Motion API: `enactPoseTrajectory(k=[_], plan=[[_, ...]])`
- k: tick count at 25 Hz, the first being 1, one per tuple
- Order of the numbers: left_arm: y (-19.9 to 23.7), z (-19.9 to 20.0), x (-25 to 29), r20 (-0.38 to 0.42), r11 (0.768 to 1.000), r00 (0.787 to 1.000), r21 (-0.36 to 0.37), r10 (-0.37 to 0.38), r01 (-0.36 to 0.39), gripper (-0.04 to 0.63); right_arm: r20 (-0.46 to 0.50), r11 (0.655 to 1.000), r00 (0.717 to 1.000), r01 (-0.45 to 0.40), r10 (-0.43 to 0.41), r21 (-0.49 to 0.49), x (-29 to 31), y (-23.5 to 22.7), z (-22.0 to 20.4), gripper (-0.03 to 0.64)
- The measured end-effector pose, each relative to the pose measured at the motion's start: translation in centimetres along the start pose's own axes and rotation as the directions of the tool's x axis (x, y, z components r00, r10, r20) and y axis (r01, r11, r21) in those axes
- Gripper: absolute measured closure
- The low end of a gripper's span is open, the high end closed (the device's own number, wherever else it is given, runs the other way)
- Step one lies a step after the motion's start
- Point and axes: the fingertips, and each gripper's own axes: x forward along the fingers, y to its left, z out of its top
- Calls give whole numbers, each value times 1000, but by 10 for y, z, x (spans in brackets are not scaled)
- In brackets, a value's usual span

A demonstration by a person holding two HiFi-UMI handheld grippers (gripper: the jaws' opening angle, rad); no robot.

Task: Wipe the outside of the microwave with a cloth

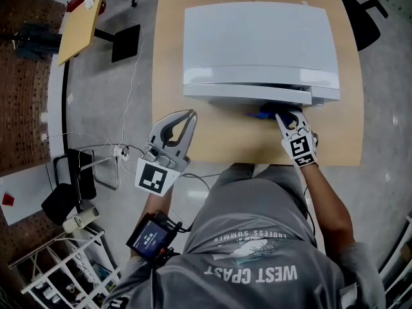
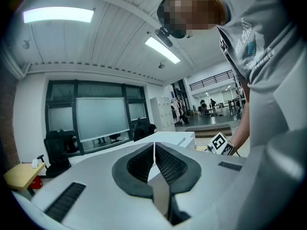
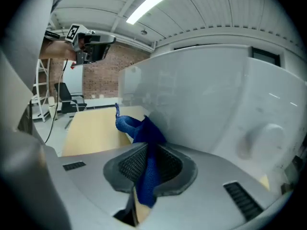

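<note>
A white microwave stands on a wooden table, its front towards me. My right gripper is shut on a blue cloth, which sits at the lower front of the microwave near its right end. In the right gripper view the blue cloth bunches out of the jaws against the white microwave front. My left gripper hovers over the table's front left corner, away from the microwave, jaws shut and empty. In the left gripper view the pads meet with nothing between them.
The table's front edge runs just before my body. Left of the table lie grey floor, cables, a black chair and a small wooden desk. Bare tabletop lies left of the cloth.
</note>
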Motion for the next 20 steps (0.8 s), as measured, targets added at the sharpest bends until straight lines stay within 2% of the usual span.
enactPoseTrajectory(k=[2,4,7,9,11,13,15,18,19,20], plan=[[2,-6,1,3,1000,1000,-16,1,-1,569,-43,998,997,62,-61,29,-18,-19,-16,563],[4,-11,1,6,999,1000,-33,8,-8,569,-55,997,996,70,-67,45,-16,-18,-16,563],[8,-17,-2,13,998,999,-64,29,-28,569,-39,999,999,10,-9,31,17,11,6,563],[11,-22,-9,9,996,999,-77,47,-46,569,-13,998,998,-58,58,8,46,42,28,563],[17,-29,-19,2,994,998,-85,69,-69,569,23,988,990,-139,140,-61,75,77,58,563],[24,-37,-30,-3,991,995,-93,101,-101,569,46,964,973,-215,225,-155,102,108,90,563],[32,-46,-43,-3,985,990,-102,140,-139,569,43,939,955,-278,292,-204,125,135,113,563],[47,-57,-71,14,968,977,-134,215,-211,569,-55,909,947,-319,316,-269,152,164,125,563],[52,-60,-82,24,959,969,-152,246,-240,569,-129,873,936,-352,327,-338,156,173,123,563],[56,-63,-92,32,949,961,-169,276,-267,569,-225,807,912,-410,344,-426,157,185,119,563]])
